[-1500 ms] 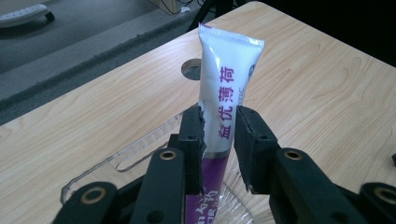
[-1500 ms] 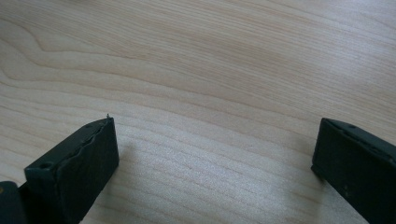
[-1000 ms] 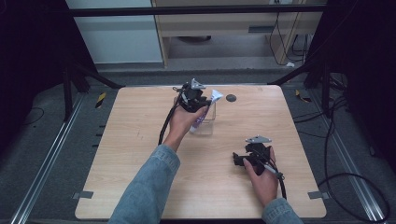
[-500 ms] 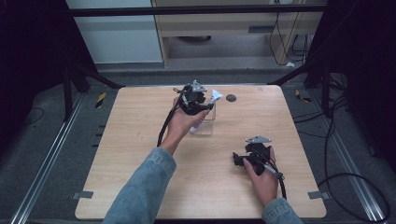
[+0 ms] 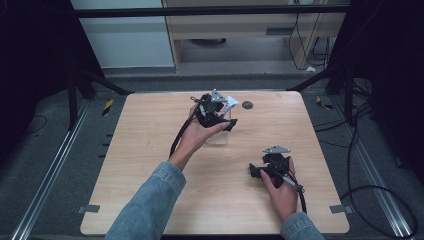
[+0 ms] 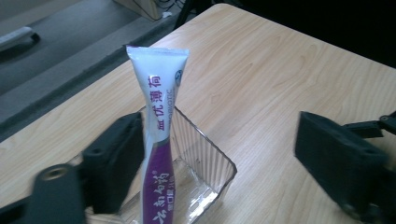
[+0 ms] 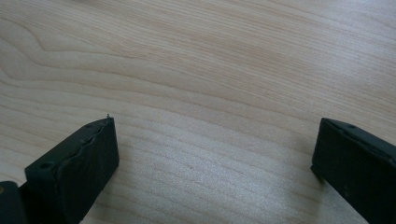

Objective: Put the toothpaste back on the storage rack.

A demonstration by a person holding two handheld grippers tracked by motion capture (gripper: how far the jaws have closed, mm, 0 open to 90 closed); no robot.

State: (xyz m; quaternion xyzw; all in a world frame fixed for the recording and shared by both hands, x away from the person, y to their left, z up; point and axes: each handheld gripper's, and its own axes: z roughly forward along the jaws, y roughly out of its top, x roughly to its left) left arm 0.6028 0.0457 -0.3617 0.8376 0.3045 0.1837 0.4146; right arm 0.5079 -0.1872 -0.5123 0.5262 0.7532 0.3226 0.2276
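Note:
A white and purple toothpaste tube point(image 6: 159, 107) stands upright in a clear ribbed cup point(image 6: 205, 163) on the wooden table point(image 5: 150, 150). My left gripper point(image 6: 219, 140) is open and its jaws have just been opening. The tube is between them, close beside one jaw and far from the other, so nothing presses on it. From the high view, the left gripper point(image 5: 222, 120) hovers over the cup point(image 5: 220, 136) at the table's far middle, and the tube's tip point(image 5: 230, 103) pokes out beside it. My right gripper point(image 5: 256, 170) rests on the table at the near right. It point(image 7: 215, 135) is open over bare wood.
A small dark round spot point(image 5: 247, 105) lies on the table just right of the cup. Floor rails point(image 5: 50, 175) run along the left side, and cables point(image 5: 360, 150) trail on the right. A wooden shelf unit point(image 5: 240, 30) stands behind the table.
The left gripper's jaws have spread apart and let go of the tube, which stays standing in the cup. The left hand shifted slightly toward the near right. The right hand kept still.

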